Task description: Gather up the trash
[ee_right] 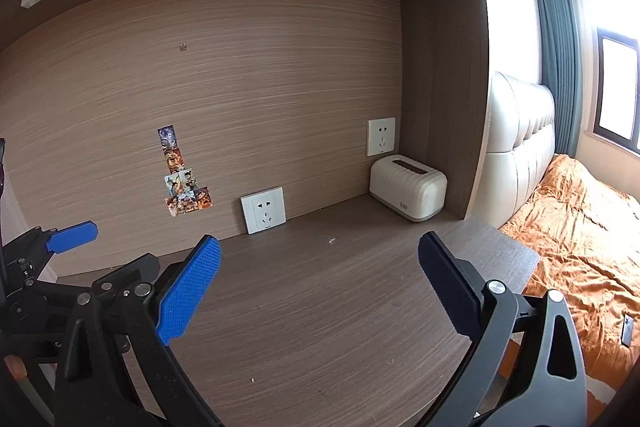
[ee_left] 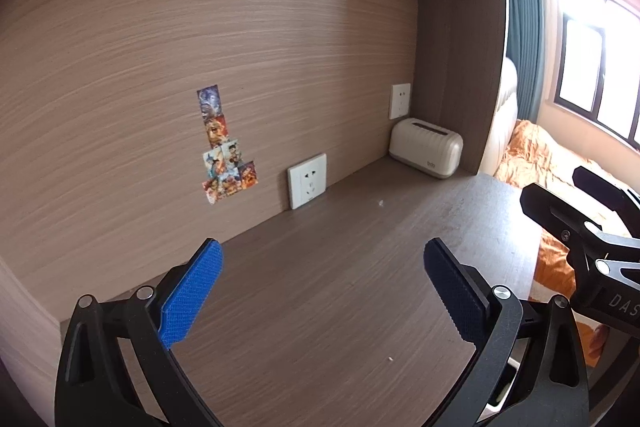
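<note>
Left wrist view looks along the left gripper [ee_left: 322, 287], whose two blue-padded fingers [ee_left: 192, 291] stand wide apart with nothing between them, hovering over the brown wood-grain tabletop [ee_left: 320, 307]. A tiny white scrap [ee_left: 390, 359] lies on the tabletop just ahead of the dark right finger, and a second small white crumb [ee_left: 381, 203] sits farther back, between the wall socket [ee_left: 307, 180] and the cream tissue box [ee_left: 426, 148]. The tissue box stands in the far right corner against the side panel, below a second socket [ee_left: 400, 101]. A column of colourful stickers [ee_left: 222, 147] is stuck on the back panel left of the lower socket. At the right edge part of the right gripper [ee_left: 588, 227] shows in black, beside the tabletop's edge, with the orange bedding [ee_left: 536, 155] behind it.

From the right wrist view, the right gripper [ee_right: 320, 287] is likewise spread wide and holds nothing, above the same tabletop [ee_right: 320, 327]. Small white specks lie on the surface: one [ee_right: 331, 240] near the back between the socket [ee_right: 264, 209] and the tissue box [ee_right: 407, 187], another [ee_right: 253, 379] close in front between the fingers. The left gripper's blue finger [ee_right: 74, 231] pokes in at the left edge. The bed [ee_right: 580, 227] with its cream padded headboard [ee_right: 520, 147] lies to the right, beside a grey-blue curtain [ee_right: 556, 67].
</note>
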